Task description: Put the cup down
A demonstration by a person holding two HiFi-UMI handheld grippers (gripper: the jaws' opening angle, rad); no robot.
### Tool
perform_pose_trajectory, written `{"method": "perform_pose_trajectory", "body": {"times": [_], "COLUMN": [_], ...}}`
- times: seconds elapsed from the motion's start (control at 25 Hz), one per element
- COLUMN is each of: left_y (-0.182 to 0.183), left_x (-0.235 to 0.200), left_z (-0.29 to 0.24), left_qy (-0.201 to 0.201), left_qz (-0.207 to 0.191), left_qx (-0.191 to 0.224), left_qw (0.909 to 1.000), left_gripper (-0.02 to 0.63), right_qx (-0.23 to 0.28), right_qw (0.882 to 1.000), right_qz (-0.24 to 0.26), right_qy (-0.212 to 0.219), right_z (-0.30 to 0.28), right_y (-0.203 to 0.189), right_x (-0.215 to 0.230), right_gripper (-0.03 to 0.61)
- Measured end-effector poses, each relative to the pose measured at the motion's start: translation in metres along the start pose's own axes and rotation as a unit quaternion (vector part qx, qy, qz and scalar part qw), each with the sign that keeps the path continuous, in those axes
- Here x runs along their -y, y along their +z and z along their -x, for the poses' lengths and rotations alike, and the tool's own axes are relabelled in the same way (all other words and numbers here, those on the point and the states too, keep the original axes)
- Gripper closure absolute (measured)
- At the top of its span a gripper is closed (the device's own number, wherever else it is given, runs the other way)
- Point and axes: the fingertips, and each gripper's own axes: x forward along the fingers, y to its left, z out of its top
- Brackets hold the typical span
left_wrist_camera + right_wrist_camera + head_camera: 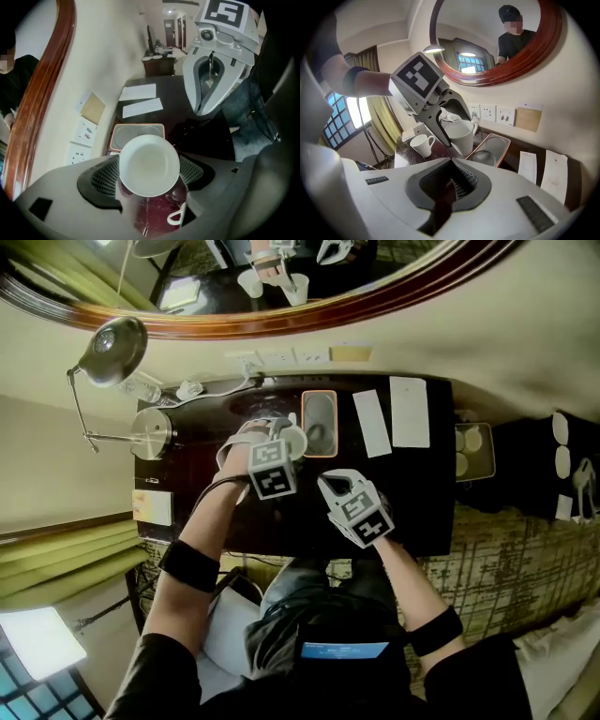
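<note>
White is the colour of the cup [149, 165], and it sits clamped between the two jaws of the left gripper [277, 441], its open mouth facing straight up into the left gripper view, with a ribbed pad pressed against the wall on either side. The right gripper view shows this cup from the side: it is tilted, its handle turned toward the wall, and its base appears to hang clear of the dark desk [422, 507], just beside the near end of an orange-rimmed tray [138, 125]. That tray lies on the desk against the wall and shows two round shapes inside. A second white cup [421, 144] stands upright on the desk farther along, on the window side of the held one and apart from it. The right gripper [451, 185] hovers over the front part of the desk with its jaws pressed together and nothing between them, pointing toward the left gripper and the cup. Two white sheets of paper [372, 423] lie flat side by side beyond the tray. At the far left end of the desk in the head view a silver lidded vessel [153, 433] stands below a metal lamp [114, 351]. A row of wall sockets [497, 114] sits under the wood-framed oval mirror [309, 310].
</note>
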Motion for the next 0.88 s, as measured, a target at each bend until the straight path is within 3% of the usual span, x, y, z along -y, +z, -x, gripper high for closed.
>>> {"method": "perform_pose_trajectory", "body": {"times": [0.32, 0.88], "left_y": [0.03, 0.072], "left_x": [-0.052, -0.091], "left_z": [0.0, -0.028], "left_qy": [0.002, -0.013], "left_qz": [-0.017, -0.022], "left_qx": [0.01, 0.031], "left_qw": [0.9998, 0.9992], "left_gripper": [0.227, 0.227], "right_qx": [0.011, 0.008], "right_qw": [1.0, 0.999], "right_qz": [-0.011, -0.037], "right_qy": [-0.003, -0.023], "right_z": [0.003, 0.012], "right_y": [0.005, -0.017], "right_x": [0.011, 0.031], "right_gripper": [0.578, 0.578]}}
